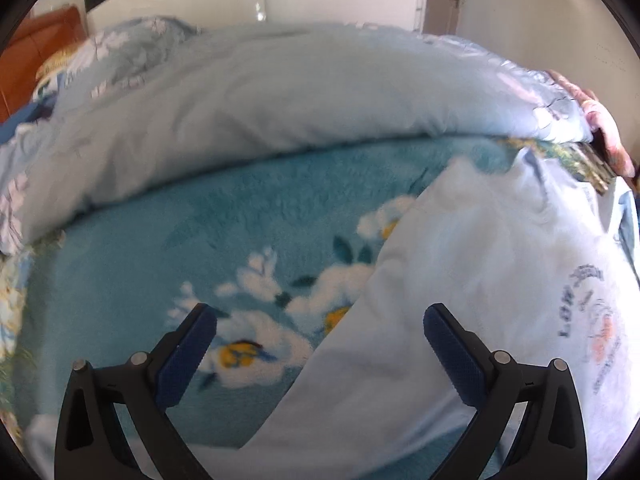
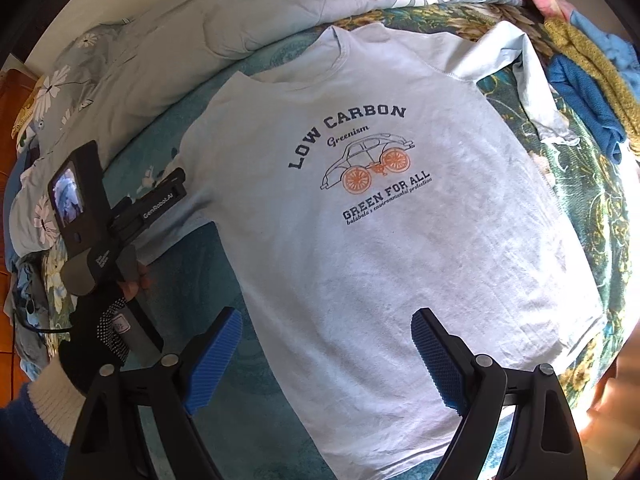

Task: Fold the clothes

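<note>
T-shirt: the pale blue T-shirt [image 2: 360, 248] lies face up and spread nearly flat on the bed, collar toward 12 o'clock in the right wrist view, hem toward 6 o'clock.
Print: dark lettering and a line-drawn car with orange wheels [image 2: 368, 164] sit at the chest, slightly stiffer than the bare cloth, I would judge.
Handling: thin knit cotton by the look of it; light, limp, not fragile, likely to drag and wrinkle on the fleece under it instead of sliding freely.
Where to grip: a pinch at a shoulder seam or a hem corner should lift a clean edge; one sleeve [image 2: 516, 60] is stretched out at about 1 o'clock, free to be taken.
Blanket: teal fleece blanket [image 1: 248, 248] with white and yellow flowers, fuzzy and grippy.
Duvet: a puffy pale floral duvet [image 1: 280, 92] is bunched along the far side at 12 o'clock.
Other clothes: blue and mustard garments [image 2: 588, 92] are heaped at 2 o'clock.
Left claw: the left claw [image 1: 320, 344] is released, nothing between its blue ribbed pads, hovering over the shirt's left edge at 9 o'clock.
Right claw: the right claw [image 2: 326, 360] is released too, empty, above the lower body of the shirt.
</note>
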